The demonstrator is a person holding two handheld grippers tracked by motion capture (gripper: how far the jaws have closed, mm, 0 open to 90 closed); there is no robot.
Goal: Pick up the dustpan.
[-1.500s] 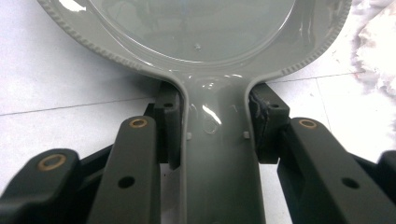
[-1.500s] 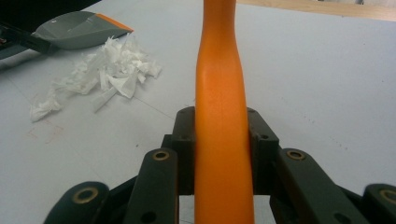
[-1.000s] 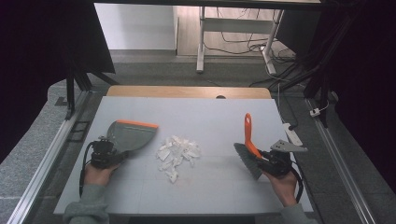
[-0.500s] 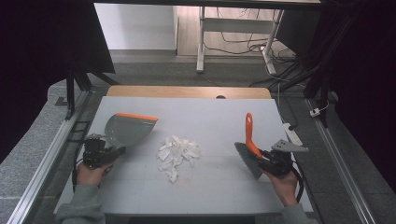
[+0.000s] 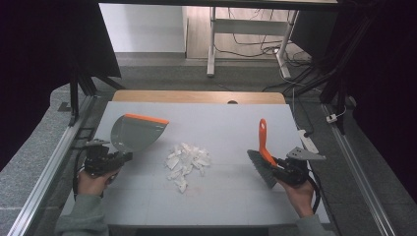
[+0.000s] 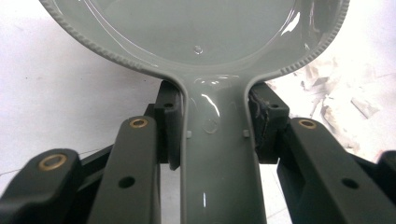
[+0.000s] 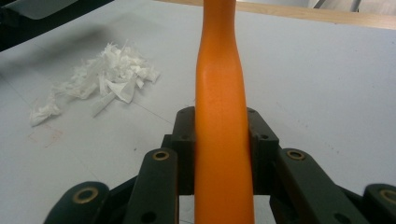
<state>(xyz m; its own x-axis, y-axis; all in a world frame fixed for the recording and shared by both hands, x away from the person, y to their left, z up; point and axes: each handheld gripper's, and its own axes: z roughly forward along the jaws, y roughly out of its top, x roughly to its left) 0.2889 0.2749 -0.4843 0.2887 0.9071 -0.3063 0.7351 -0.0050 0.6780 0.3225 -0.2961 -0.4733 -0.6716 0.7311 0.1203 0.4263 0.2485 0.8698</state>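
A grey dustpan (image 5: 134, 131) with an orange front lip is raised at the table's left, and its handle (image 6: 215, 154) sits clamped in my left gripper (image 5: 117, 158). At the right my right gripper (image 5: 279, 166) is shut on the orange handle (image 7: 220, 126) of a hand brush (image 5: 261, 157), whose grey bristles point down and to the left. A heap of white paper scraps (image 5: 186, 161) lies on the table between the two tools; the same scraps (image 7: 100, 81) lie to the left of the brush handle in the right gripper view.
The work surface is a pale grey mat (image 5: 221, 128) on a wooden table, whose far edge (image 5: 196, 96) shows behind it. Metal rails (image 5: 44, 172) run along both sides. A white power strip (image 5: 308, 140) lies at the mat's right edge.
The left gripper has drawn the dustpan back to the left and tilted it up, away from the scraps. The brush and right gripper have barely moved.
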